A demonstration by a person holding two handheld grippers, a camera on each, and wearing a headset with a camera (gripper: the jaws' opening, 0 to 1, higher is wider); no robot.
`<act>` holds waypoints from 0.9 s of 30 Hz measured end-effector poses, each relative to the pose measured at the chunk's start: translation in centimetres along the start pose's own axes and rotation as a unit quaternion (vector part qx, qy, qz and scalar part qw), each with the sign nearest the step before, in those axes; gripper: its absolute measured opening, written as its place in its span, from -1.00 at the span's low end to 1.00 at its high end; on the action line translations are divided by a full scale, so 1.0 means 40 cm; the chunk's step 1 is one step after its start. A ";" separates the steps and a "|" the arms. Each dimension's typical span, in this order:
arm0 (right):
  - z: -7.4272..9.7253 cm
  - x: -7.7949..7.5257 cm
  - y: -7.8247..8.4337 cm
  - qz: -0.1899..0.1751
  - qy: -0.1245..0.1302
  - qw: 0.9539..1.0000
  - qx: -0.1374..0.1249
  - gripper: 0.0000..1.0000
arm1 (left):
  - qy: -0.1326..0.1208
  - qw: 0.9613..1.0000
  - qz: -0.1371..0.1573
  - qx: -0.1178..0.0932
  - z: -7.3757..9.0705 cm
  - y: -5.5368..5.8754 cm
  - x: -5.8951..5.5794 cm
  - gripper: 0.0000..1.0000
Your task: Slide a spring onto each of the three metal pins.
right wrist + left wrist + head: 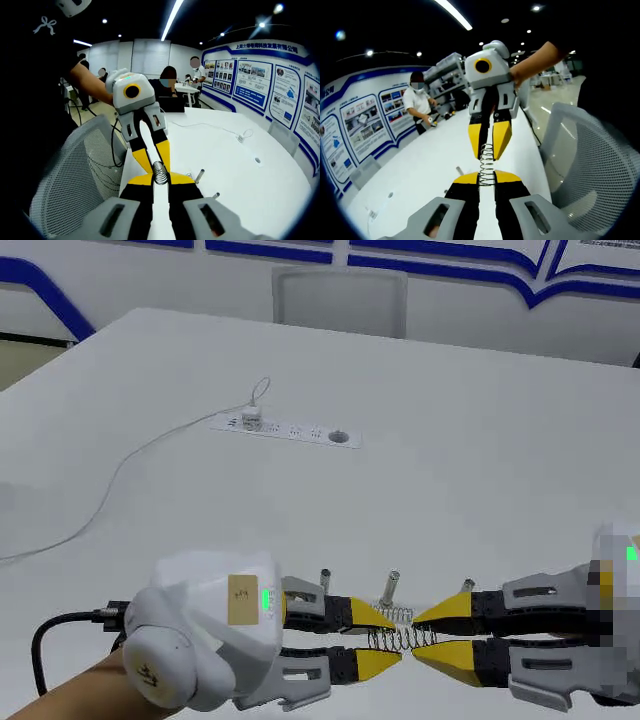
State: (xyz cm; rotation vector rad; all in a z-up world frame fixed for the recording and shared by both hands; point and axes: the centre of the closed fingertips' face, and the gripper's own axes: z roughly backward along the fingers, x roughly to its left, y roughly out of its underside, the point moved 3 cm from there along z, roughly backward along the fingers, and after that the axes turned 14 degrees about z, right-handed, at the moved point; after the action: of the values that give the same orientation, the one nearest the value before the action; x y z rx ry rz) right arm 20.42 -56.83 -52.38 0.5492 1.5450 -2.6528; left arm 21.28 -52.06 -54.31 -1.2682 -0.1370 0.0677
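My head view's bright & even, table near-white. Gripper views dim, edges fisheye-bent; ceiling strip flares.

You had three short metal pins, two coiled steel springs, two yellow-tipped tools, the left tool and the right tool, and one white power strip.

left tongs, right tongs, spring pinched between
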 end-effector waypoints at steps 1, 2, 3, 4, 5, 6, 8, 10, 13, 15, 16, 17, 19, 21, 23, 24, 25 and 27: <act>0.000 -0.001 -0.002 0.000 0.001 1.000 -0.001 -0.79 | -0.001 1.000 0.001 -0.001 -0.001 0.000 0.001 -0.82; -0.001 -0.002 -0.004 0.002 0.002 1.000 -0.002 -0.79 | -0.002 1.000 0.004 -0.001 -0.001 0.000 0.003 -0.82; -0.003 -0.004 -0.009 0.000 0.003 1.000 -0.005 -0.79 | -0.003 1.000 0.008 -0.002 -0.002 0.001 0.003 -0.82; -0.004 -0.004 -0.012 -0.001 0.003 1.000 -0.007 -0.79 | -0.004 1.000 0.010 -0.002 -0.003 0.002 0.003 -0.82; -0.005 -0.005 -0.014 -0.001 0.003 1.000 -0.007 -0.79 | -0.005 1.000 0.012 -0.001 -0.004 0.002 0.004 -0.82; -0.006 -0.005 -0.016 -0.001 0.003 1.000 -0.009 -0.79 | -0.006 1.000 0.014 -0.001 -0.004 0.003 0.004 -0.82; -0.010 -0.006 -0.025 -0.007 0.005 1.000 -0.018 -0.79 | -0.008 1.000 0.023 -0.003 -0.004 0.003 0.005 -0.82; -0.013 -0.009 -0.031 -0.010 0.007 1.000 -0.024 -0.79 | -0.010 0.999 0.031 -0.006 -0.003 0.004 0.007 -0.82; -0.020 -0.012 -0.039 -0.011 0.008 1.000 -0.027 -0.79 | -0.013 0.999 0.042 -0.009 -0.001 0.004 0.009 -0.82; -0.023 -0.013 -0.046 -0.019 0.010 0.999 -0.034 -0.79 | -0.014 0.998 0.052 -0.014 0.000 0.004 0.009 -0.82; -0.025 -0.013 -0.048 -0.023 0.011 0.999 -0.035 -0.79 | -0.013 0.998 0.057 -0.015 0.001 0.004 0.009 -0.82; -0.027 -0.013 -0.050 -0.025 0.011 0.999 -0.038 -0.79 | -0.013 0.998 0.062 -0.016 0.001 0.005 0.008 -0.82; -0.032 -0.010 -0.057 -0.028 0.010 0.999 -0.042 -0.78 | -0.012 0.997 0.068 -0.017 0.000 0.005 0.005 -0.81; -0.037 -0.010 -0.063 -0.030 0.012 0.998 -0.046 -0.78 | -0.015 0.997 0.070 -0.019 -0.001 0.004 0.004 -0.81; -0.041 -0.009 -0.070 -0.035 0.010 0.998 -0.052 -0.78 | -0.013 0.997 0.075 -0.024 -0.004 0.001 -0.001 -0.82; -0.043 -0.008 -0.073 -0.034 0.011 0.998 -0.054 -0.78 | -0.012 0.997 0.075 -0.025 -0.005 0.000 -0.003 -0.82; -0.047 -0.006 -0.074 -0.031 0.011 0.998 -0.053 -0.78 | -0.012 0.997 0.075 -0.025 -0.008 0.000 -0.004 -0.82; -0.050 -0.005 -0.071 -0.024 0.014 0.999 -0.044 -0.79 | -0.017 0.997 0.075 -0.021 -0.008 0.004 -0.001 -0.82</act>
State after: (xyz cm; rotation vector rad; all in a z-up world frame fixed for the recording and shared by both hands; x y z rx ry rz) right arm 20.64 -53.74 -50.83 0.5536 1.6932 -2.6064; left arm 21.28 -52.34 -54.56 -1.3180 -0.0726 0.2161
